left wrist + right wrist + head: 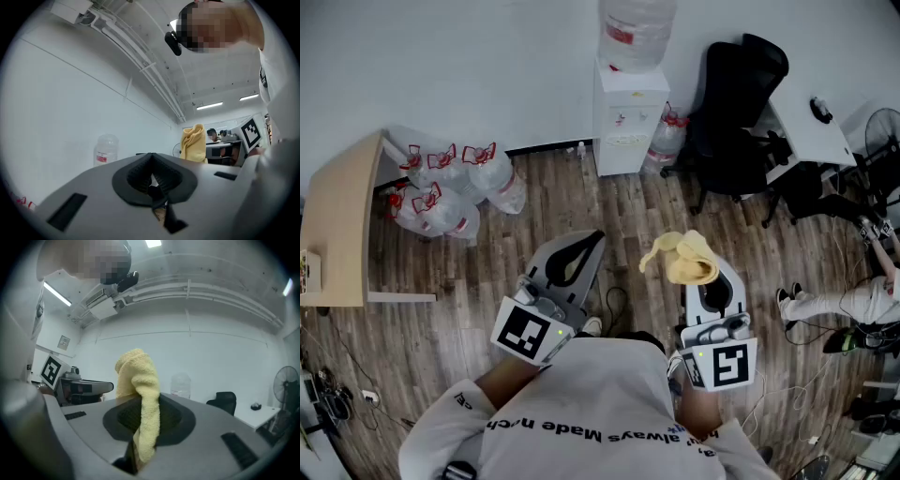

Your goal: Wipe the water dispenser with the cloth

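r gripper (711, 286) w/ 1 cloth (684, 258); 1 dispenser (628, 117)

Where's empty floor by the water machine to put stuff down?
The bare wood floor before the water dispenser, between the bottle pile and the black chair, is free. A spare bottle crowds the gap beside that chair.

**Camera Placement**

My head view looks steeply down at the floor (487, 281), with the water dispenser (630, 117) well ahead. The gripper views ride close behind the left tongs (151, 164) and right tongs (143, 406), tilted up at the wall (61, 117). All three share the bottle (637, 33) and cloth (684, 258).
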The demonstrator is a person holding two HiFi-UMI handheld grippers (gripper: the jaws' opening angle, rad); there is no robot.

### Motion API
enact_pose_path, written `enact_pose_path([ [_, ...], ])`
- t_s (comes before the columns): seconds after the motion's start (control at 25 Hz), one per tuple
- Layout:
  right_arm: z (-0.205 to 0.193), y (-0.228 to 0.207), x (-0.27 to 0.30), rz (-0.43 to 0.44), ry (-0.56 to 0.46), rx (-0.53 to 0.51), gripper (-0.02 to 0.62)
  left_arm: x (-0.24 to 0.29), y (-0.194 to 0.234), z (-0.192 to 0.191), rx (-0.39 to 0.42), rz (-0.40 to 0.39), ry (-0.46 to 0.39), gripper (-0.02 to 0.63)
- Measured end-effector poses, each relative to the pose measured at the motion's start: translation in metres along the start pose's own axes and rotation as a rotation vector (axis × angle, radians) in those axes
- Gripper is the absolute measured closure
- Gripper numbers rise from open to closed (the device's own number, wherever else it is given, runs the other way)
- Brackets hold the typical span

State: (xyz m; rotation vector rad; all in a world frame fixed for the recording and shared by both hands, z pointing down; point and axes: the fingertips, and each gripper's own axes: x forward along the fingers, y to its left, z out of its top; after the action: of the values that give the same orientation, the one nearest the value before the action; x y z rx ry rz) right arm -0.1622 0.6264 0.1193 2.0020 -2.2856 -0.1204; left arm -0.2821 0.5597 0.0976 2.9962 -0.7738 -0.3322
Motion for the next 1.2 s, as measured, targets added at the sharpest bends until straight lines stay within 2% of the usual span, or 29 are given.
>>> enact_pose_path([
  [0.32,-0.004,0.000,0.006,-0.005,-0.015,0.023,0.532,0.003,0.006,-0.012,-0.016,-0.012,0.006,0.589],
  [0.64,-0.011,-0.020,0.025,0.006,-0.024,0.043,0.532,0.027,0.012,-0.021,-0.007,0.000,0.023,0.589],
  [0.92,-0.019,-0.071,0.057,0.005,-0.020,0.053,0.532,0.085,0.023,-0.032,0.000,-0.002,0.039,0.589],
  [1.2,-0.020,-0.143,0.099,0.035,-0.011,0.057,0.532,0.169,0.033,-0.038,0.026,0.020,0.057,0.589],
])
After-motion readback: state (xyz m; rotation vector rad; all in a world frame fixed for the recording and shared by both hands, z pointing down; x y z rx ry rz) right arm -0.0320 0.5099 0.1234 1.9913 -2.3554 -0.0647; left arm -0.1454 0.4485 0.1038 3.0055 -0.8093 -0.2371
